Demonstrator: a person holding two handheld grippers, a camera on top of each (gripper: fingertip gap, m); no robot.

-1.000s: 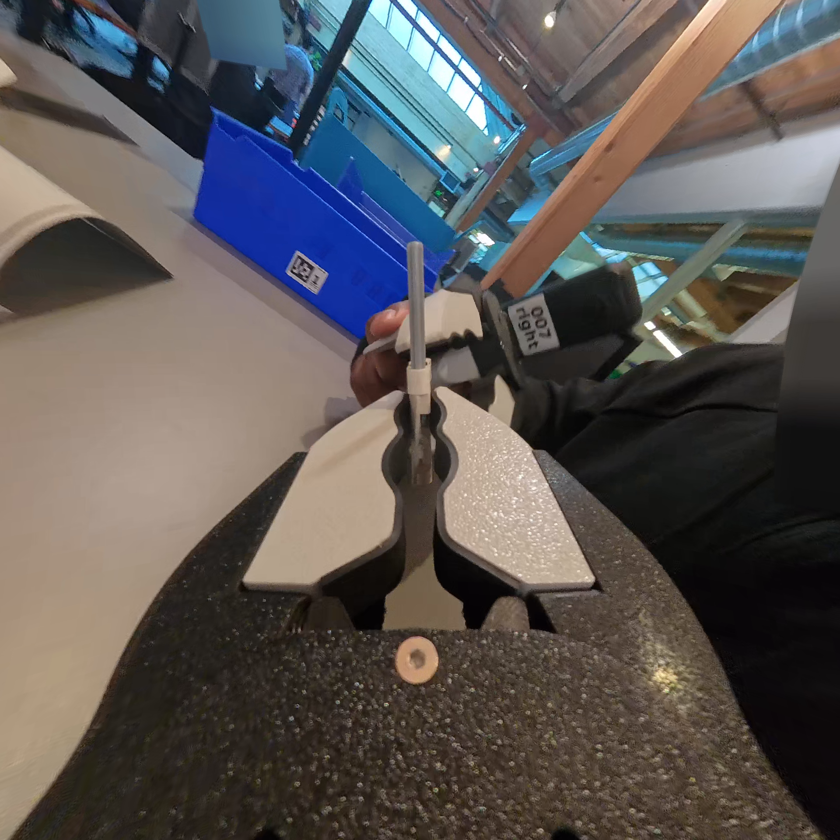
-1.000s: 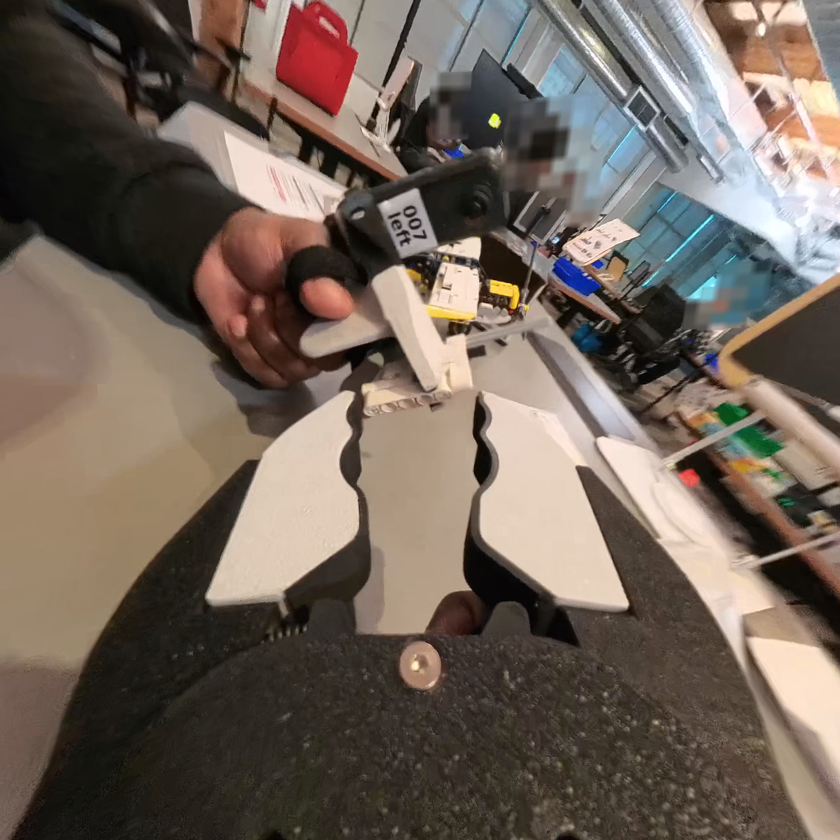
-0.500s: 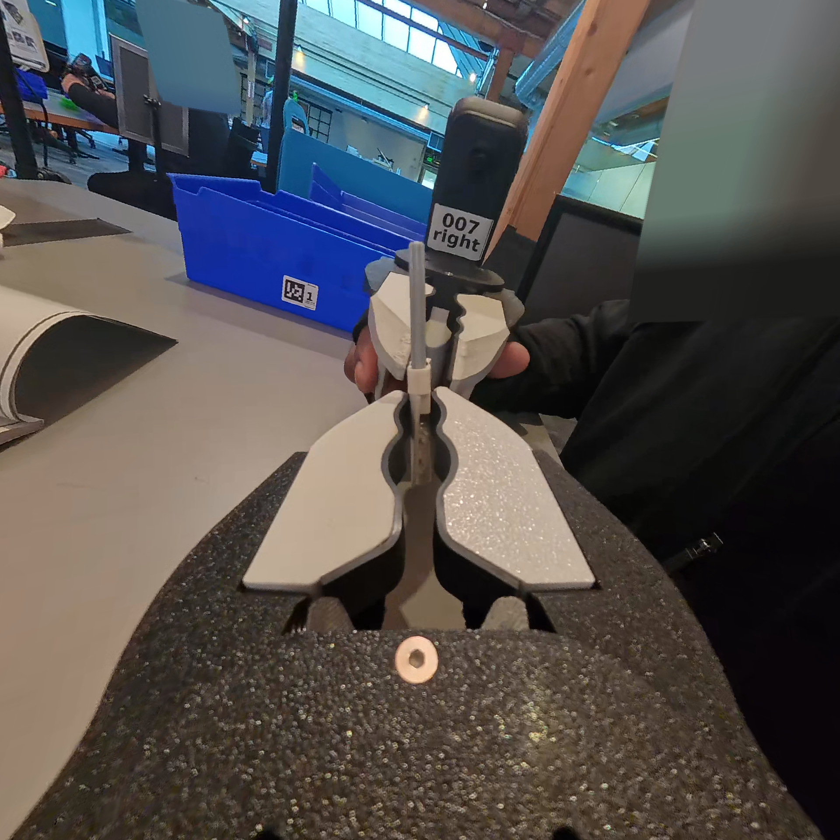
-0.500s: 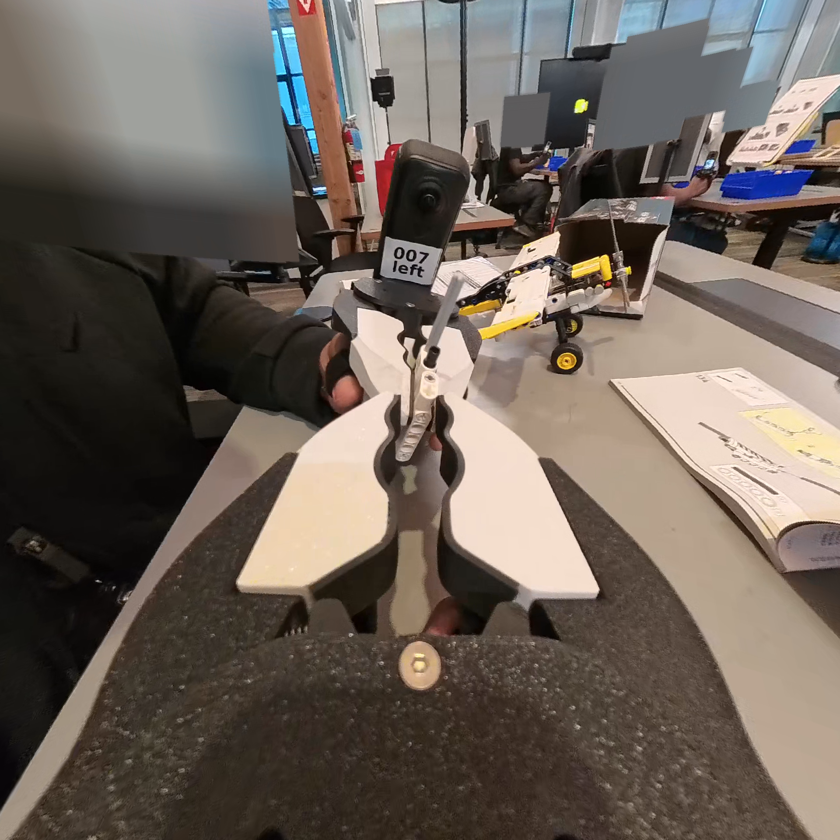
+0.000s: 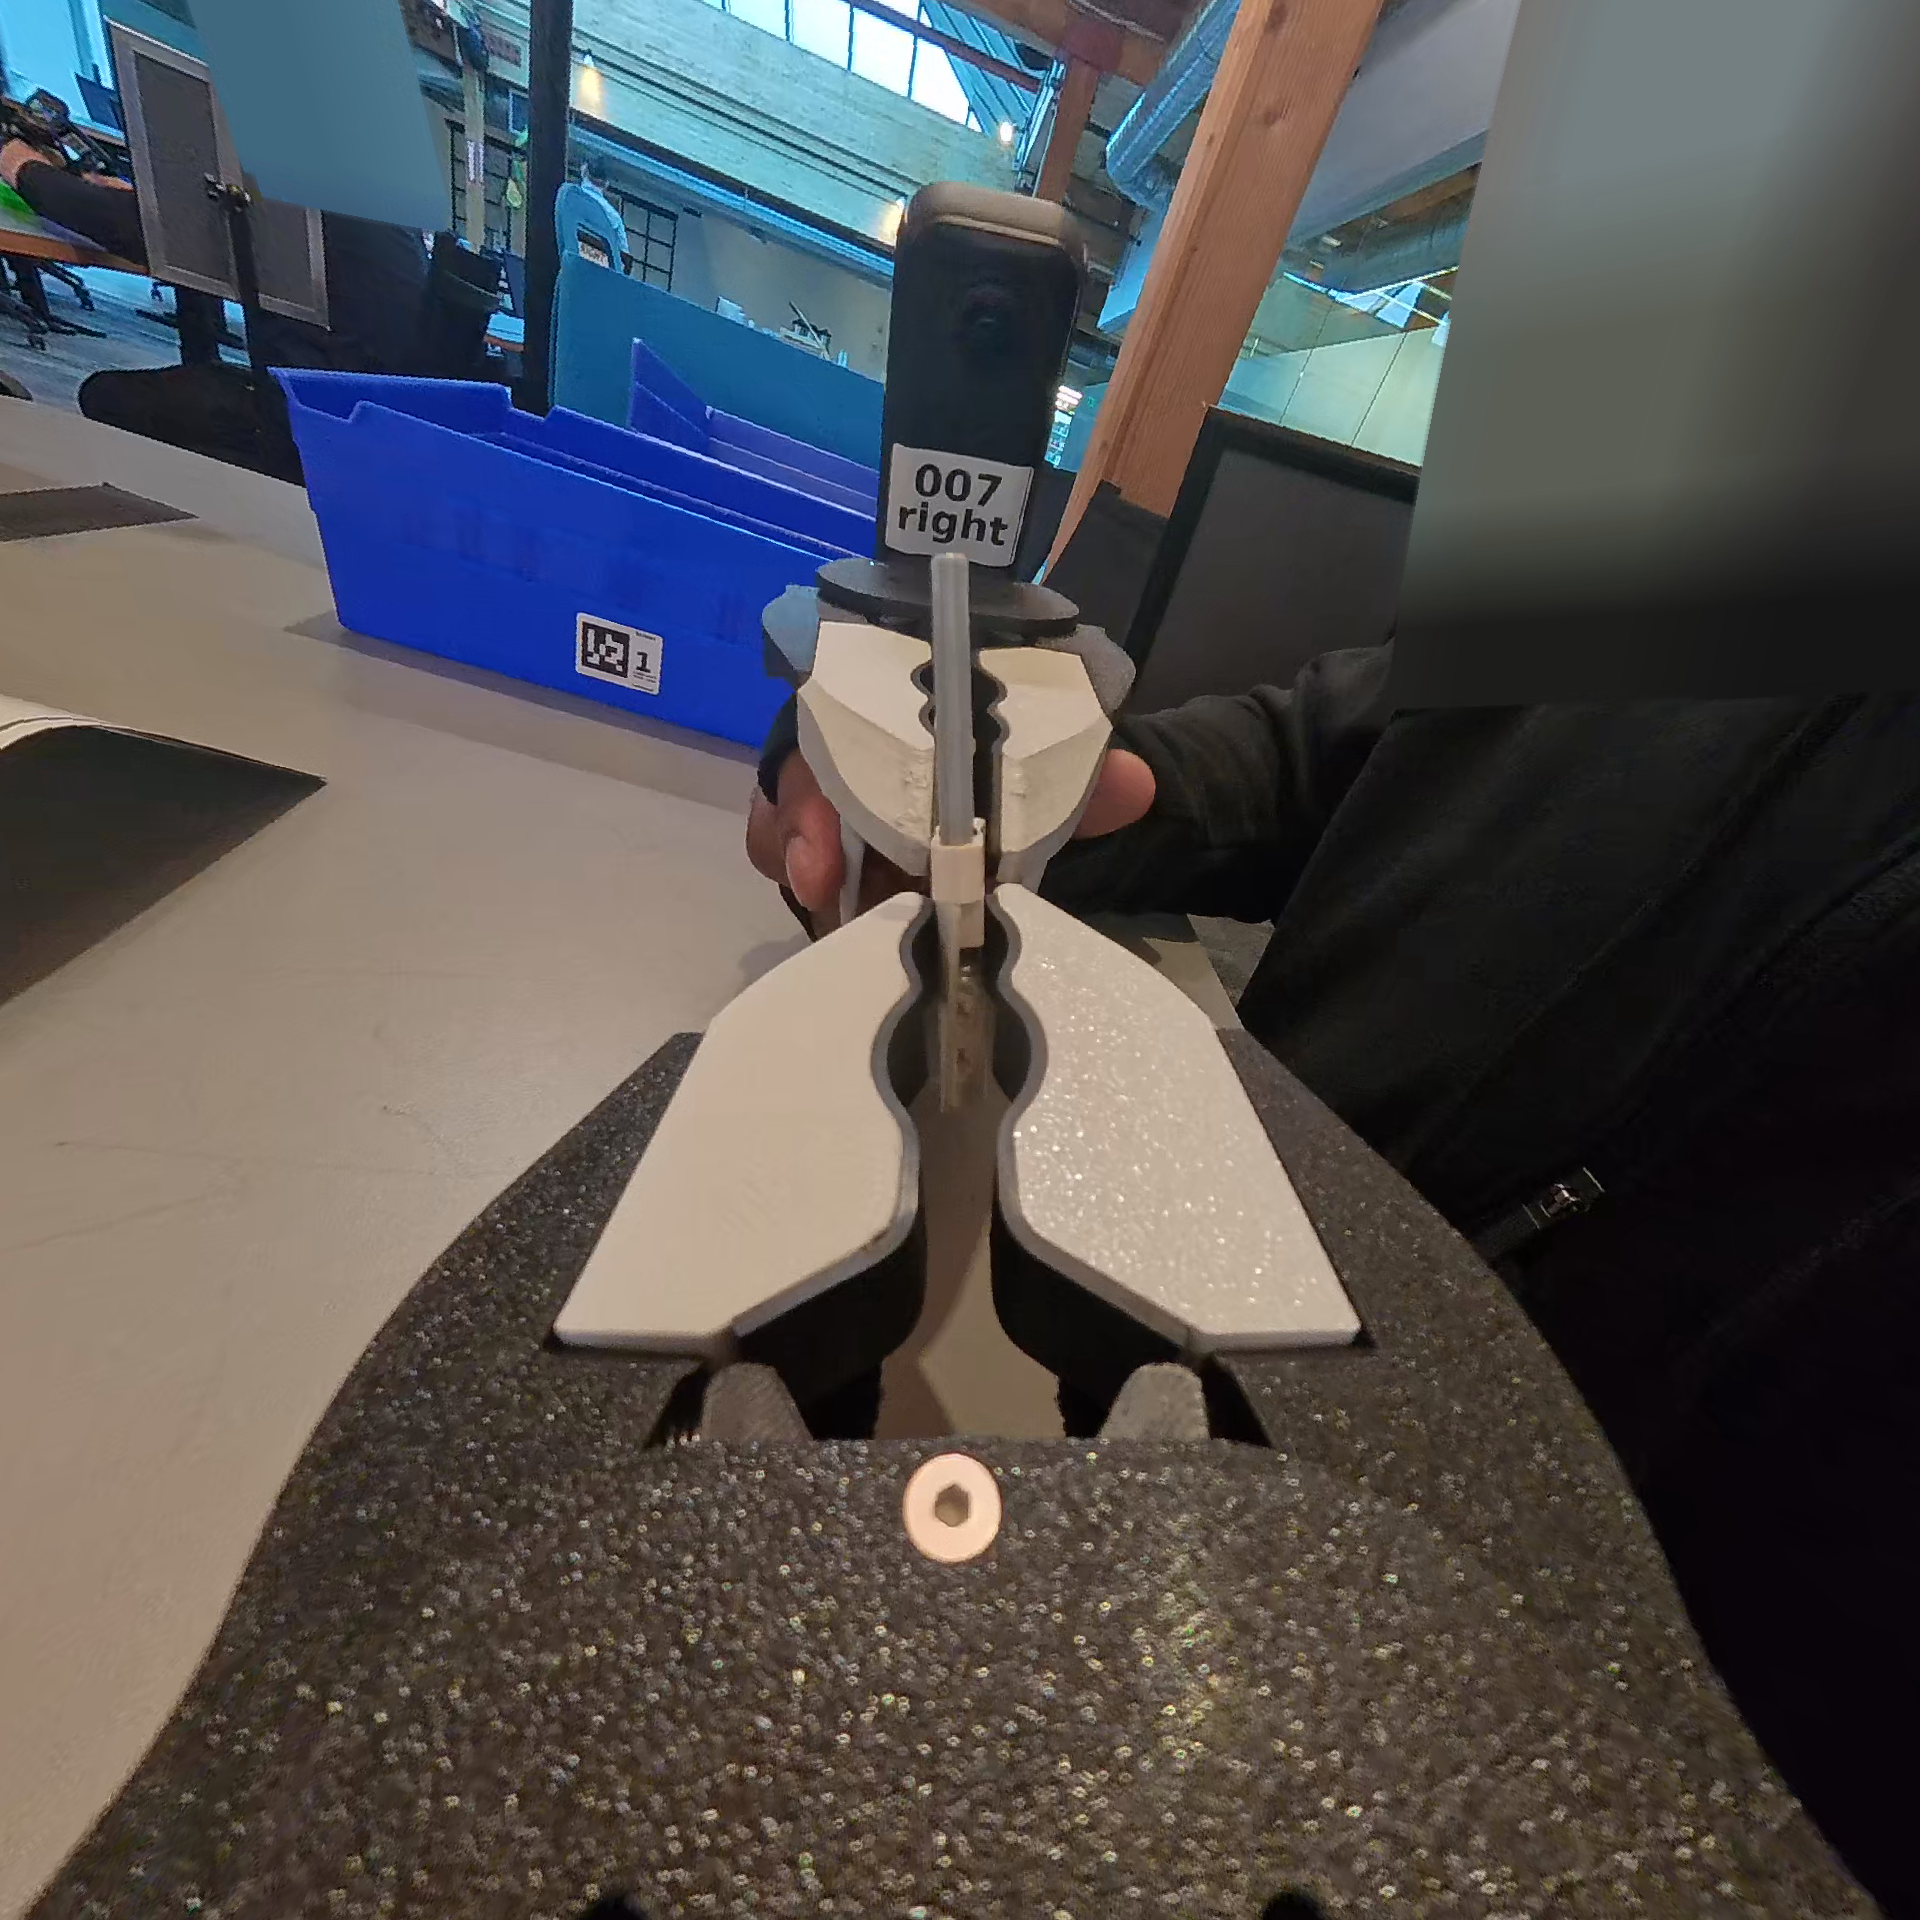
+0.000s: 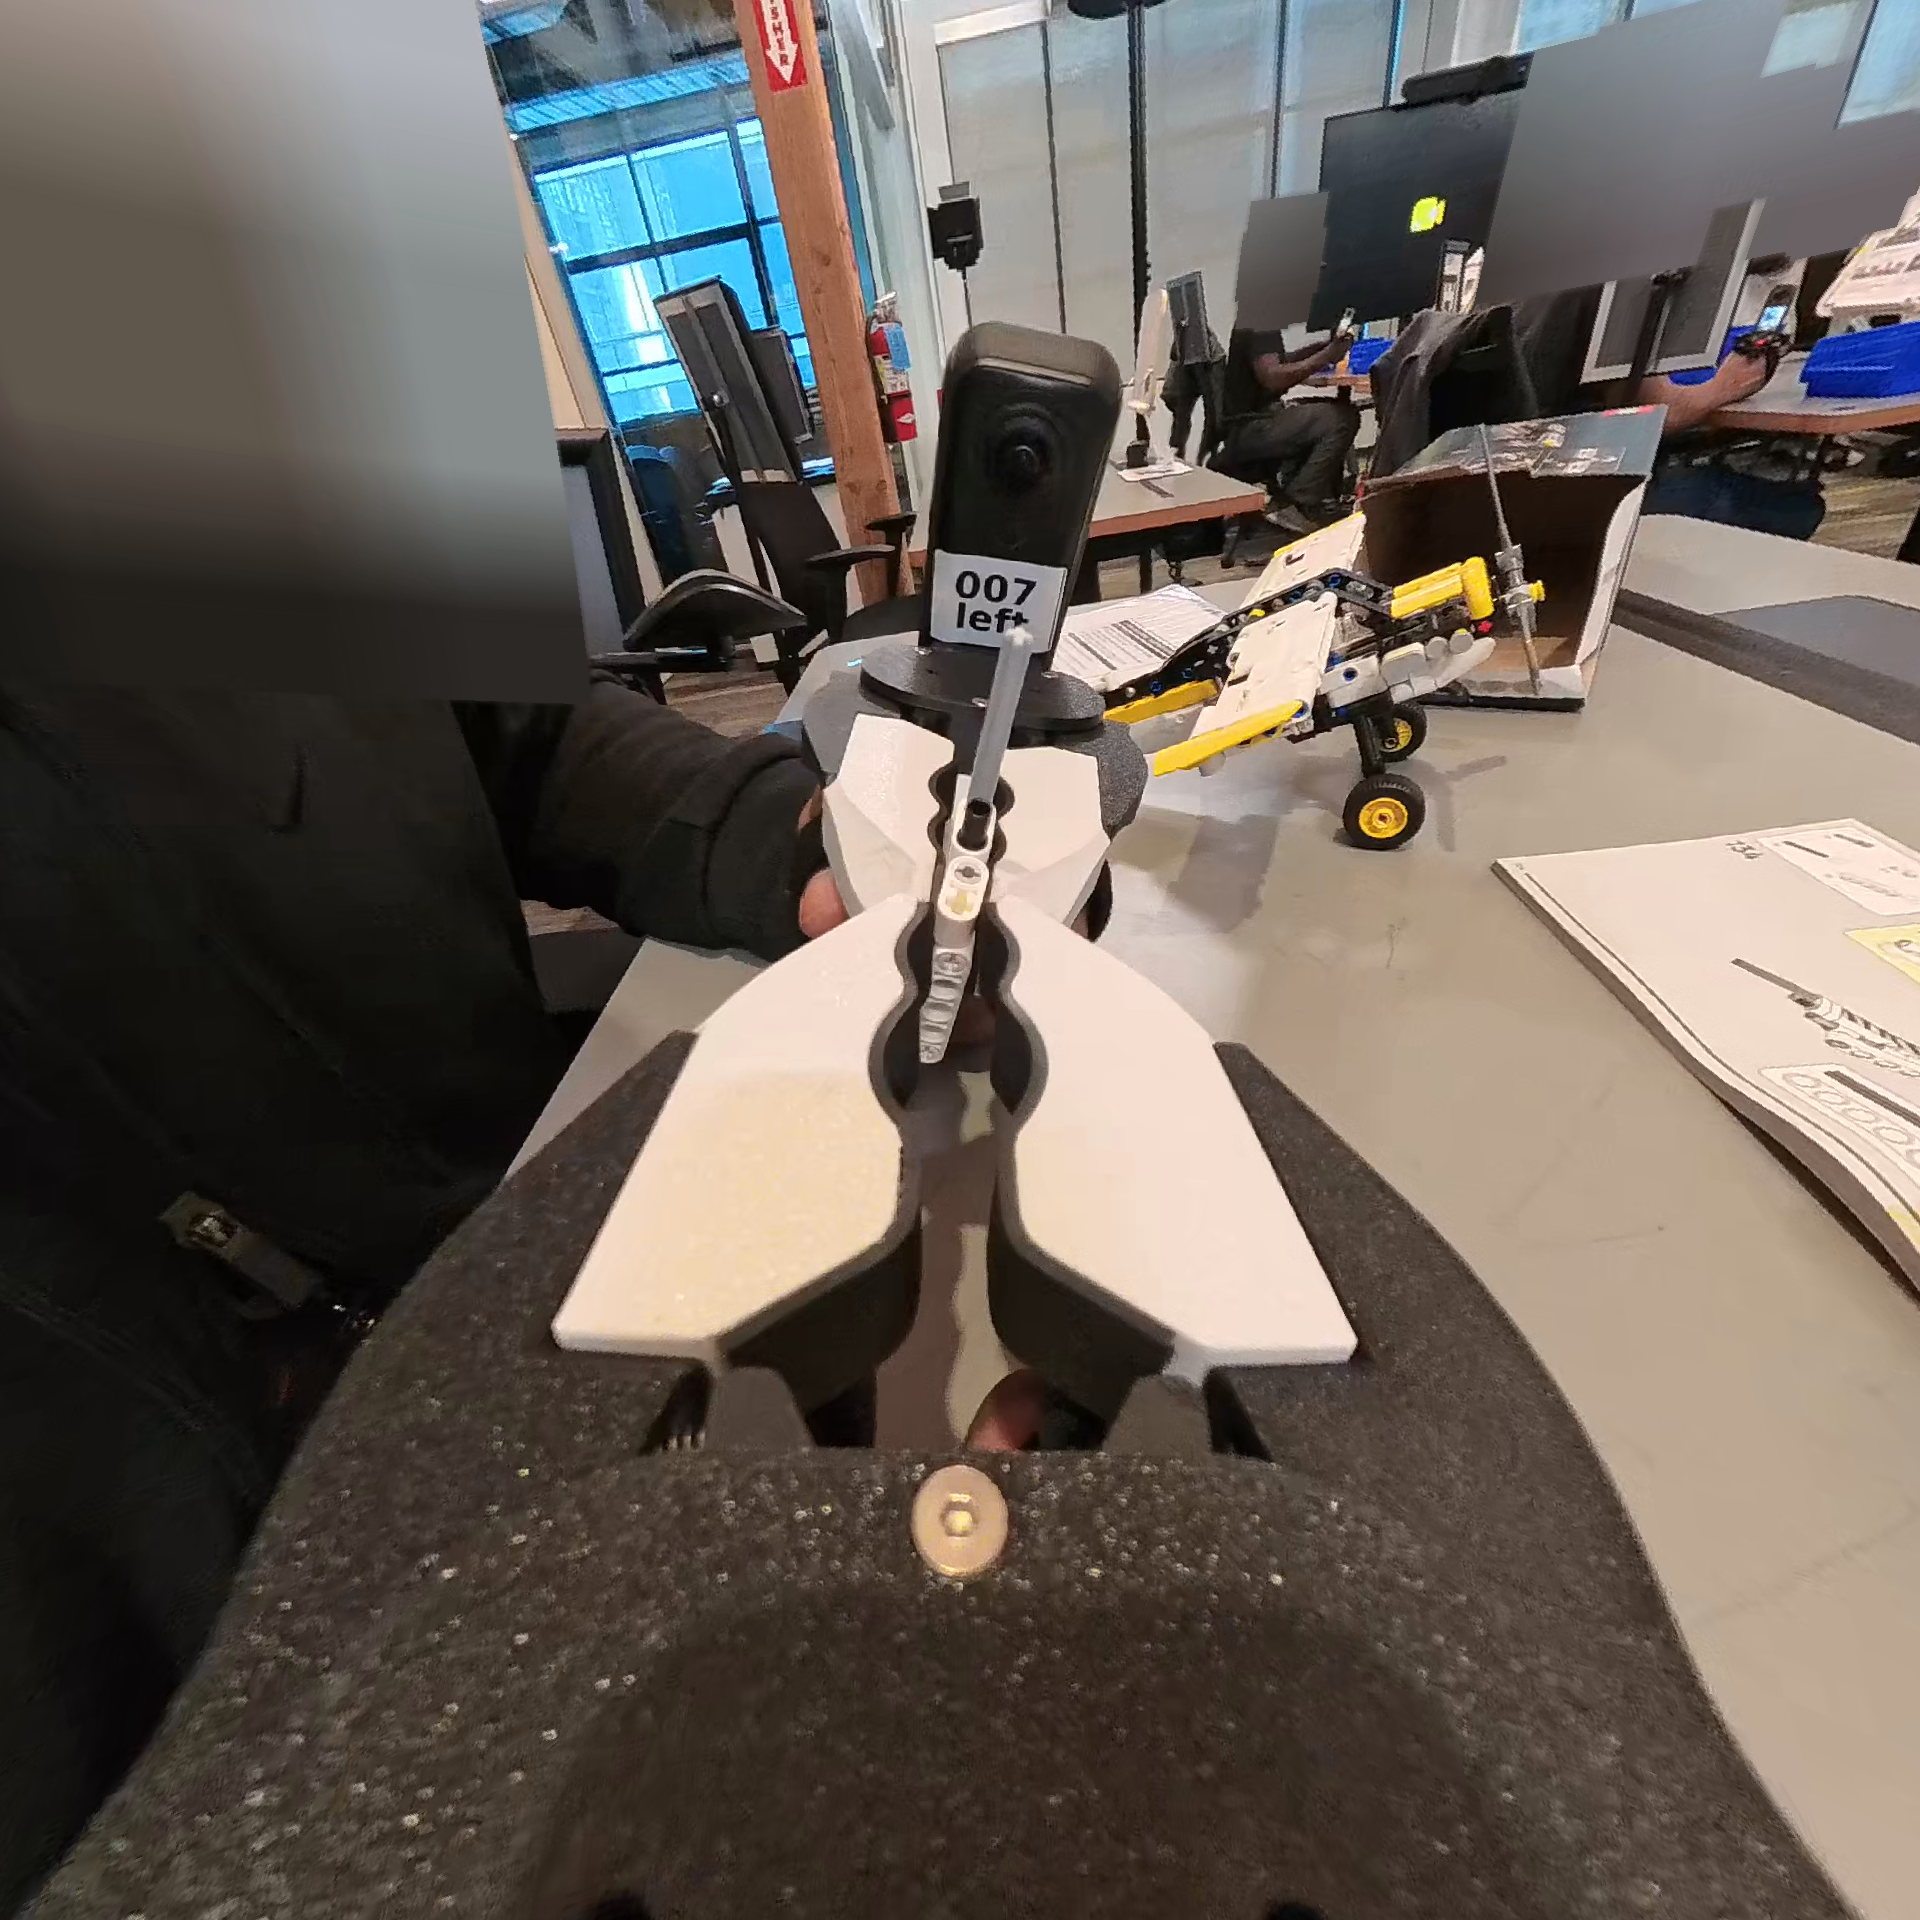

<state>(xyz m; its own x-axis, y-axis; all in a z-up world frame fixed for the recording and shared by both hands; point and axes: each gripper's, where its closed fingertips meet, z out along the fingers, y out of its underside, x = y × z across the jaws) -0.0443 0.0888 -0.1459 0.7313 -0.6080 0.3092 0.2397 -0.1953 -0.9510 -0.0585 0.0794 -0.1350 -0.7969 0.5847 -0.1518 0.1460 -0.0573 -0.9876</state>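
Two handheld grippers meet tip to tip above a grey table (image 6: pixel 1455 1039), each closed on the same small building-toy piece. The left gripper (image 5: pixel 958 925) has its pale fingers (image 5: pixel 831 1091) pinching a white pierced beam (image 5: pixel 957 862) with a thin grey rod (image 5: pixel 948 665) rising from it. The right gripper (image 6: pixel 961 935) clamps the beam (image 6: pixel 951 935) from the opposite side, the rod (image 6: pixel 997 717) slanting away. Behind the right gripper sits a blue bin (image 5: pixel 499 520). Beyond the left gripper, to its right, stand a yellow-and-white toy aeroplane (image 6: pixel 1330 665), an open booklet (image 6: pixel 1766 987) and a cardboard box (image 6: pixel 1507 488).
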